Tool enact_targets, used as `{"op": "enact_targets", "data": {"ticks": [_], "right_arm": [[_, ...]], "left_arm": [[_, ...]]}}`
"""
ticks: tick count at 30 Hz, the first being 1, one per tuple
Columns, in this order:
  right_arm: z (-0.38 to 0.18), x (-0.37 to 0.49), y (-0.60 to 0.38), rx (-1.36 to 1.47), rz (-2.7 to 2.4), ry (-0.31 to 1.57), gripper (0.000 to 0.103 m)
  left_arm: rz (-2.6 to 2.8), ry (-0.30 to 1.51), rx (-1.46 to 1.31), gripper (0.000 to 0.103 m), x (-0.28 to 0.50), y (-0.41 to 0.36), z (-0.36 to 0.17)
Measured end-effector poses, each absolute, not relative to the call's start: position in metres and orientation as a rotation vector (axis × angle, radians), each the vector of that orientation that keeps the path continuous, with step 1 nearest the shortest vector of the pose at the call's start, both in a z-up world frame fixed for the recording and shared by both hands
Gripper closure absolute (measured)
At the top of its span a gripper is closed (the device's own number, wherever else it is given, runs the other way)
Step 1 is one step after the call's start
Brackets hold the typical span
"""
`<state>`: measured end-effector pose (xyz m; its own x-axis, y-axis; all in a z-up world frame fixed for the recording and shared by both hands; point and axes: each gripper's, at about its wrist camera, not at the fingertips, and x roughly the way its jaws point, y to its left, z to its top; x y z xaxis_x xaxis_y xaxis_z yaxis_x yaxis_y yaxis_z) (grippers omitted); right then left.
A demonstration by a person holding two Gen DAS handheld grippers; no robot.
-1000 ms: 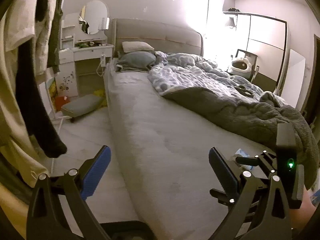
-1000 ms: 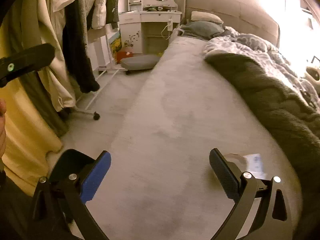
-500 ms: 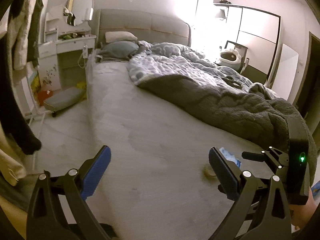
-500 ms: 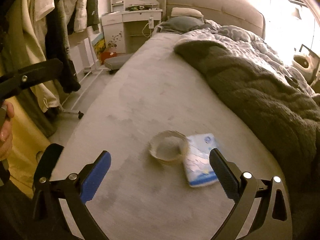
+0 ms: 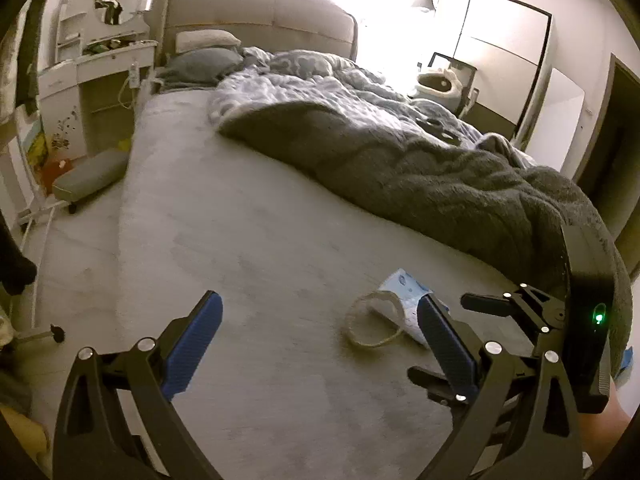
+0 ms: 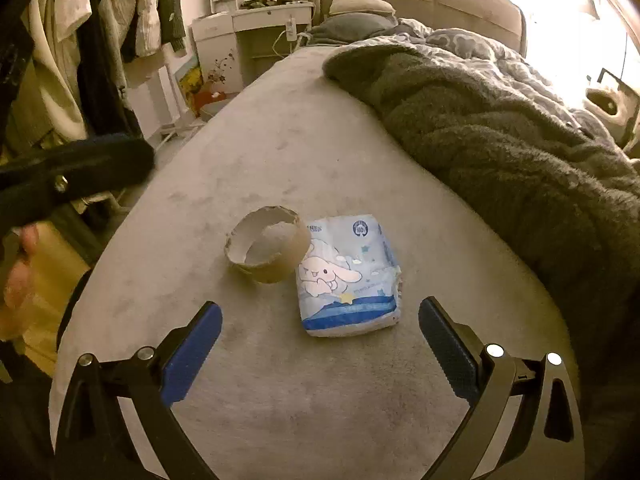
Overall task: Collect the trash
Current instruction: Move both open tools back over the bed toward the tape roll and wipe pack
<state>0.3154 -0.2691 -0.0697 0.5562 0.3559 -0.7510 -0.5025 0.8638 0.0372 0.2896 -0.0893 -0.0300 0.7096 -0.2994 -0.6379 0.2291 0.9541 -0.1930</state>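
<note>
Right wrist view gives me the clearest look: my right claw [image 6: 320, 344] hangs wide open above the bed [image 6: 280, 152], gripping nothing. Just ahead of its fingers lies a flattened tissue packet [image 6: 348, 276] with a cartoon print, and a torn cardboard ring [image 6: 266, 250] sits touching the packet's left edge. A dark fleece blanket [image 6: 500, 140] is heaped along the right side of the mattress. From the left wrist, my left claw [image 5: 318, 346] is also spread wide and empty, with the ring and packet near its right finger. Clothes [image 6: 100, 40] hang at left.
</note>
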Motion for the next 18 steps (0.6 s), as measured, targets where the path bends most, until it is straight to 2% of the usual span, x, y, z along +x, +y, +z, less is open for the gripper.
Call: {"op": "enact_targets", "data": {"ticks": [18], "right_arm": [[-0.087,0.328,-0.283,-0.145,0.541,0.883,0.004]], "left_arm": [[-0.353,0.843,-0.103,0.005,0.318,-0.132,-0.069]]}}
